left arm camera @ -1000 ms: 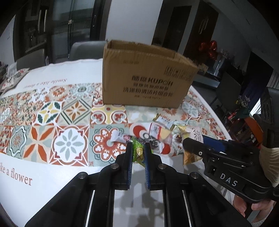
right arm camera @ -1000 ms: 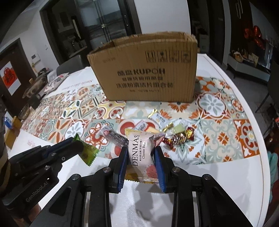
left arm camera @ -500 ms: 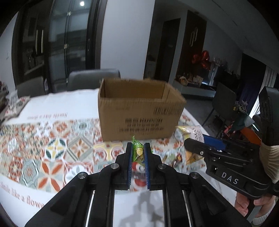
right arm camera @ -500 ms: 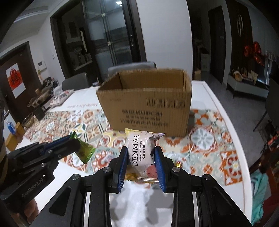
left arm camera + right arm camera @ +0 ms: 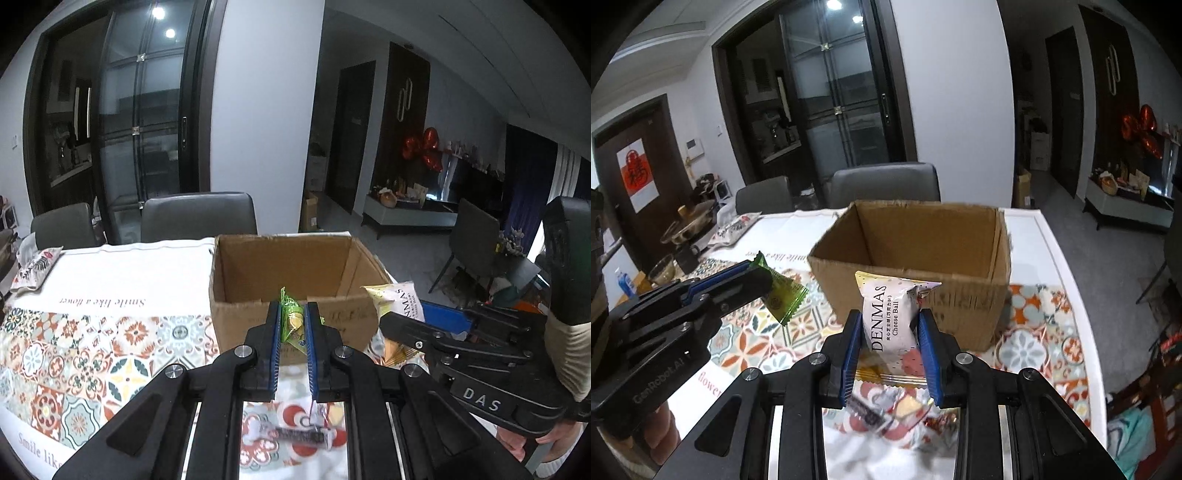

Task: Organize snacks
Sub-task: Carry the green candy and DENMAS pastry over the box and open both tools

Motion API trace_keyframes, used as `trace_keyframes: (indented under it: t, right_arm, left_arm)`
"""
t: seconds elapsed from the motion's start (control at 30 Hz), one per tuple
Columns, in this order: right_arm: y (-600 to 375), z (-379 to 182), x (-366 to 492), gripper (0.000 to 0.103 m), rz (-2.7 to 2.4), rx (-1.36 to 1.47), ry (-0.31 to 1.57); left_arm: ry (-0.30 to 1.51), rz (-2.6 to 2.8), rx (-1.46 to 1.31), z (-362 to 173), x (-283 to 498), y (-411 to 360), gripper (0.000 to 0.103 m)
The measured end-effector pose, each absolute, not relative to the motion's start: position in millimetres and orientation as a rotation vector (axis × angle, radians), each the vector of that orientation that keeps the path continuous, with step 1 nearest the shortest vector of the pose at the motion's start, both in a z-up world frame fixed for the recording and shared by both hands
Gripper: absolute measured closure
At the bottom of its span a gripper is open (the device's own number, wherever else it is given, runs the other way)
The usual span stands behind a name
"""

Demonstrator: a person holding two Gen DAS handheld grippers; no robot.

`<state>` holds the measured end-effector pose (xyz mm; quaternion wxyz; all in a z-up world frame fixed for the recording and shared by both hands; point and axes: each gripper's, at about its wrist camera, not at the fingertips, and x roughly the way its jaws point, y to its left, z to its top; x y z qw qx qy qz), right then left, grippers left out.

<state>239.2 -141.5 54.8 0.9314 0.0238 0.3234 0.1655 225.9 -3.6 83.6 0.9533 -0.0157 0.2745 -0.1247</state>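
Claws have risen from the desk (image 5: 110, 280): left claw (image 5: 291, 321) grasps a green candy (image 5: 290, 319), right claw (image 5: 891, 332) a cheese ball packet (image 5: 890, 317), probably bound for the open cardboard box (image 5: 960, 299).

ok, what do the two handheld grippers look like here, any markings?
Both are matte black with blue ribbed pads and silver pivot screws. The left gripper reads "GenRobot.AI" on its side; the right gripper reads "DAS". A cream knitted cuff shows at the right handle.
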Motion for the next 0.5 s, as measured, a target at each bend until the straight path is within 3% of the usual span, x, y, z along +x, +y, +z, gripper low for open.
trace_keyframes:
  t: [0.5]
  right_arm:
    - [-131,89,299,0.071,0.357,0.009,0.636]
  left_arm:
    - [0.578,-0.259,-0.003,101,291,2,0.09]
